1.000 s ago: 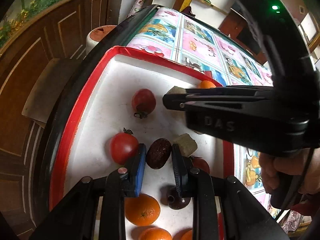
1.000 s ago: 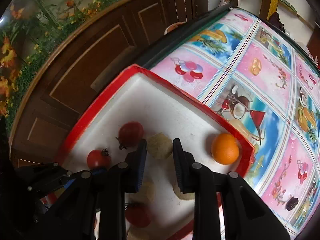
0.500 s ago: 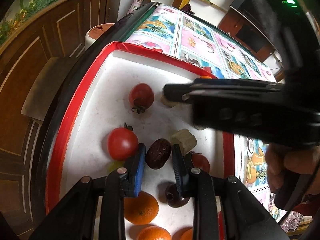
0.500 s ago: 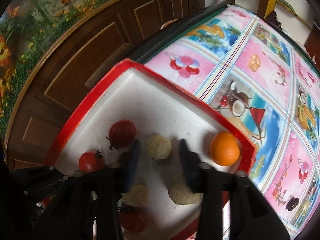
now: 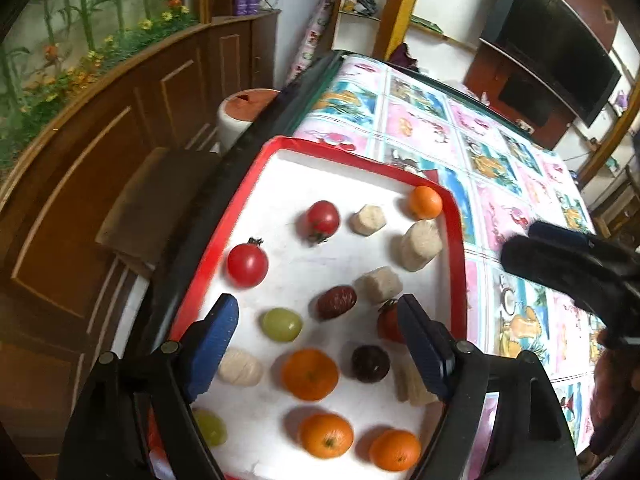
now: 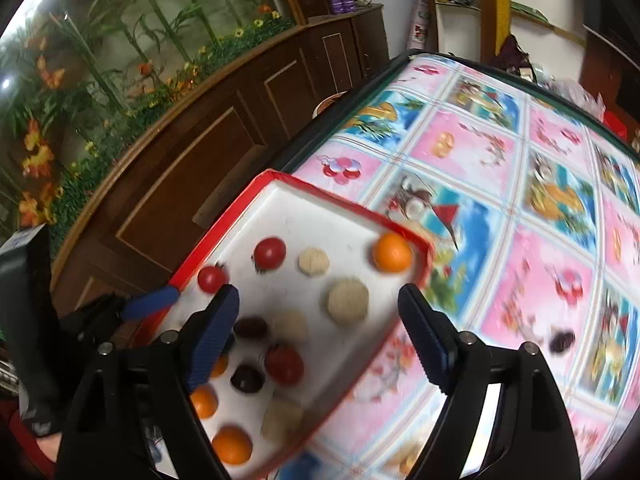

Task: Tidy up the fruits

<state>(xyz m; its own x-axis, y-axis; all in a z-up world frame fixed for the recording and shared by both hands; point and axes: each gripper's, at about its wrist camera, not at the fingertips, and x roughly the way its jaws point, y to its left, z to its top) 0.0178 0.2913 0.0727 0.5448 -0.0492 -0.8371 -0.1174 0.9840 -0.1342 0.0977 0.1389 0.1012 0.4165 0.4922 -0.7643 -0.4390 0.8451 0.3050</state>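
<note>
A red-rimmed white tray (image 5: 360,158) holds tomatoes (image 5: 247,264), oranges (image 5: 310,374), green grapes (image 5: 281,324), pale peeled chunks (image 5: 420,246) and a dark date (image 5: 337,302). My left gripper (image 5: 318,314) hovers over the tray with its jaws opening. The date lies loose on the tray between them, touching neither pad. My right gripper (image 6: 318,304) is also opening above the tray (image 6: 340,203), with nothing held. A pale chunk (image 6: 314,262) rests free beyond its tips. The right gripper (image 5: 560,264) shows at the right edge of the left wrist view.
The tray sits at the corner of a table under a picture-print cloth (image 6: 500,160). Dark wooden cabinets (image 5: 120,140) run along the left. A round orange-topped tub (image 5: 244,108) stands off the table's edge. The picture cloth stretches on to the right of the tray.
Both grippers went from shut to wide apart and rose. The left let go of the date, the right let go of a pale chunk and drew off to the right.
</note>
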